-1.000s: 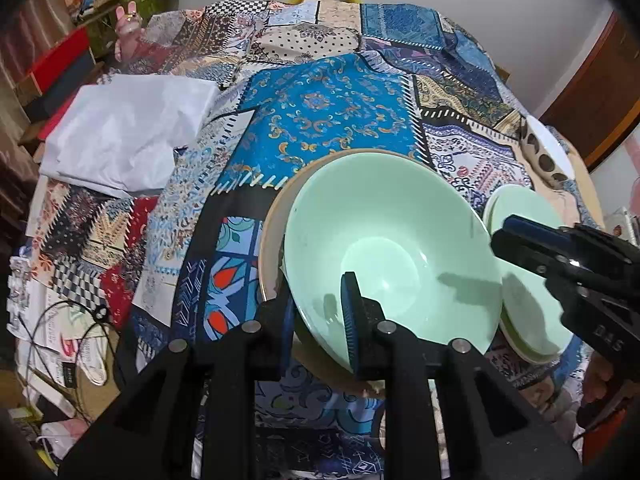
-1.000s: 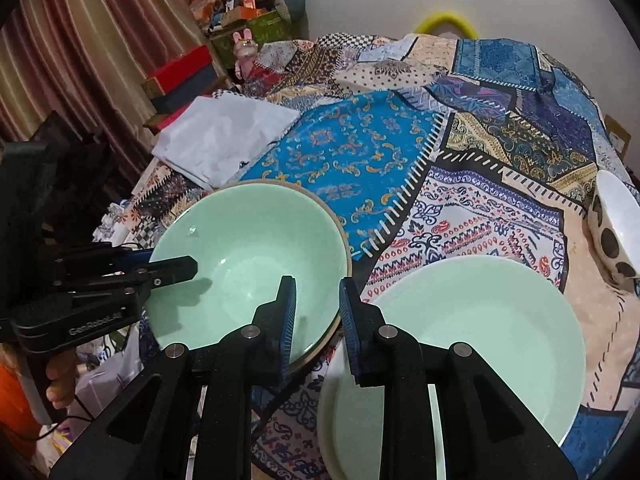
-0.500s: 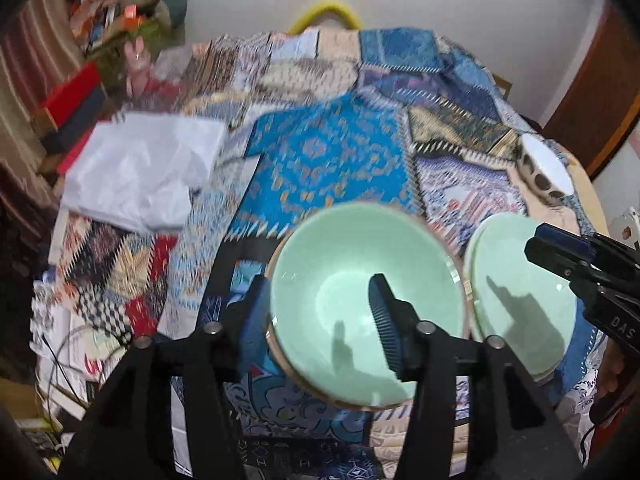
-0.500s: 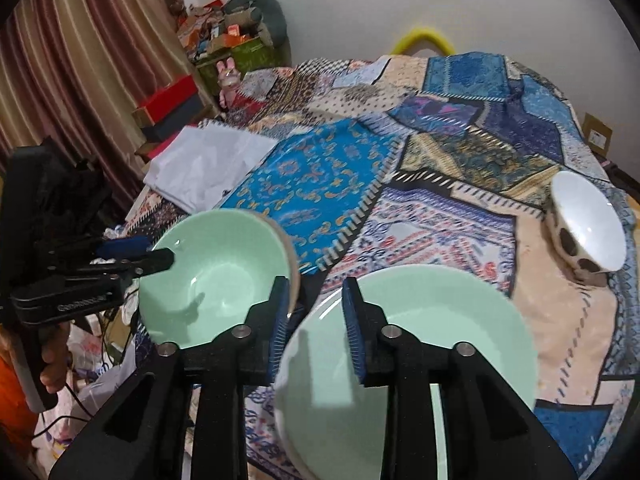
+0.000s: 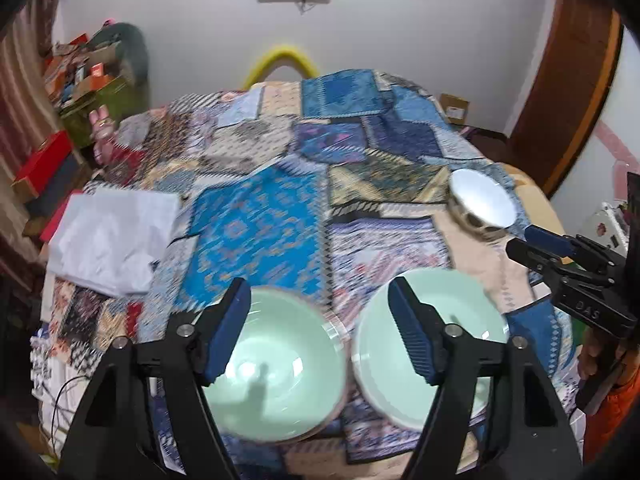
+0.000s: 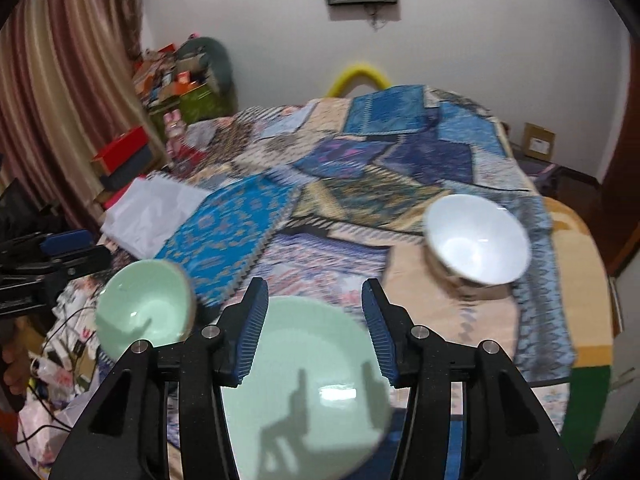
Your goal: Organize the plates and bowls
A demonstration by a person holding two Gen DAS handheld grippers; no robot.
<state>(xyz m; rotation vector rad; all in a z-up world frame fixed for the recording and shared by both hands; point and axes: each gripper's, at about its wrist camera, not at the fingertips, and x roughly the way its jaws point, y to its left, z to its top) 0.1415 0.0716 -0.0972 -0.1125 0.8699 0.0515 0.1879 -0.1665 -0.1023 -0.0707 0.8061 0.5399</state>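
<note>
A pale green bowl [image 5: 276, 364] sits on a tan plate at the near left of the patchwork-covered table; it also shows in the right wrist view [image 6: 144, 312]. A pale green plate stack [image 5: 432, 340] lies to its right and fills the near right wrist view [image 6: 304, 384]. A white spotted bowl [image 5: 480, 204] stands tilted farther right, also in the right wrist view [image 6: 476, 240]. My left gripper [image 5: 320, 320] is open and empty above the green dishes. My right gripper [image 6: 314, 320] is open and empty above the green plates.
A crumpled white cloth [image 5: 108, 236] lies at the table's left. Boxes and clutter [image 6: 176, 84] stand beyond the left edge by a striped curtain. A yellow hoop [image 5: 280, 64] sits behind the far edge. Cables hang off the near left corner.
Both grippers have opened and pulled back and up from the dishes. The left gripper let go of the green bowl's rim; the bowl now rests on the tan plate.
</note>
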